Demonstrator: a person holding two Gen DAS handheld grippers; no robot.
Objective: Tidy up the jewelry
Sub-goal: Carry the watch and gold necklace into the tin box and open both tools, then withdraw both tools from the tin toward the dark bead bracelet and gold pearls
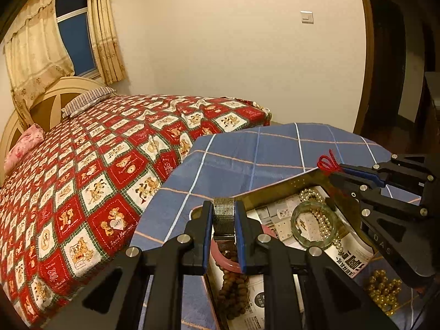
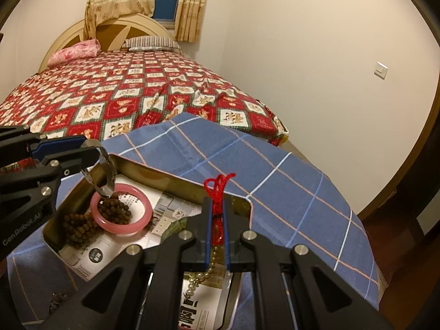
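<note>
My left gripper (image 1: 224,209) is shut on a metal mesh watch band (image 1: 224,216), which hangs over the left end of a gold tray (image 1: 275,189) lined with newspaper. From the right wrist view the band (image 2: 106,170) dangles just above a pink bangle (image 2: 121,211) and brown beads (image 2: 112,211). My right gripper (image 2: 217,203) is shut on a red cord (image 2: 218,188) over the tray's far right corner (image 2: 242,200); pale gold beads (image 2: 200,275) trail below it. A green glass bangle (image 1: 294,217) and pearl beads (image 1: 324,220) lie in the tray.
The tray sits on a table under a blue checked cloth (image 1: 247,151). Loose gold beads (image 1: 382,288) lie on the cloth right of the tray, and dark beads (image 2: 57,299) lie left of it. A bed with a red patterned cover (image 1: 110,151) stands behind.
</note>
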